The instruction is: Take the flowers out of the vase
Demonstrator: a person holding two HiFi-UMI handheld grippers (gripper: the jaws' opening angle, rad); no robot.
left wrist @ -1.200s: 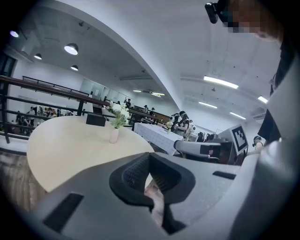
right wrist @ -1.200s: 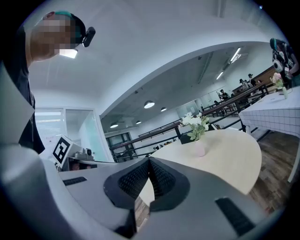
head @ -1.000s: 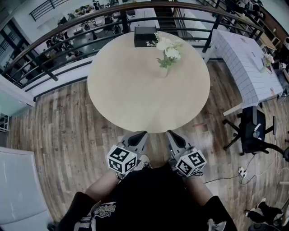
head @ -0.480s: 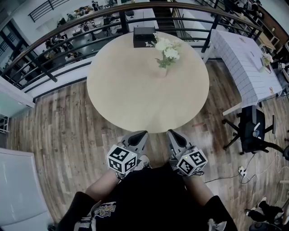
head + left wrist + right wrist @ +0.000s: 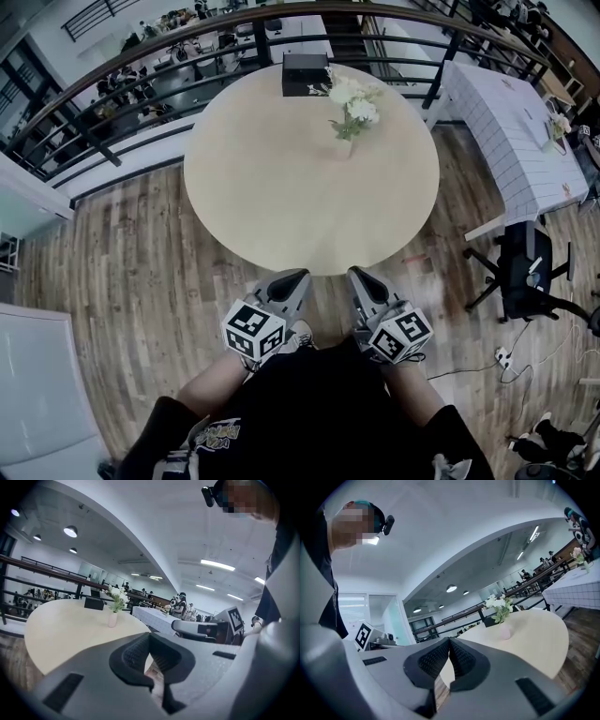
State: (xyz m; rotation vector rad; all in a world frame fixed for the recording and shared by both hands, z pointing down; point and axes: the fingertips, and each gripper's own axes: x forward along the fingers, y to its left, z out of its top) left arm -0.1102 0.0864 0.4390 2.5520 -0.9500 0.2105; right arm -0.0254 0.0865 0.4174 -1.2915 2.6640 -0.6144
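Note:
White flowers (image 5: 352, 98) with green leaves stand in a small pale pink vase (image 5: 343, 147) on the far right part of a round beige table (image 5: 281, 206). The same flowers (image 5: 117, 596) and vase (image 5: 112, 619) show far off in the left gripper view, and the flowers (image 5: 498, 604) and vase (image 5: 505, 631) likewise in the right gripper view. My left gripper (image 5: 293, 281) and right gripper (image 5: 361, 279) hang side by side just off the table's near edge, close to my body. Both are shut and hold nothing.
A black box (image 5: 304, 73) sits at the table's far edge, behind the vase. A curved dark railing (image 5: 122, 103) runs behind the table. A white-clothed table (image 5: 511, 131) and a black office chair (image 5: 525, 272) stand to the right on the wooden floor.

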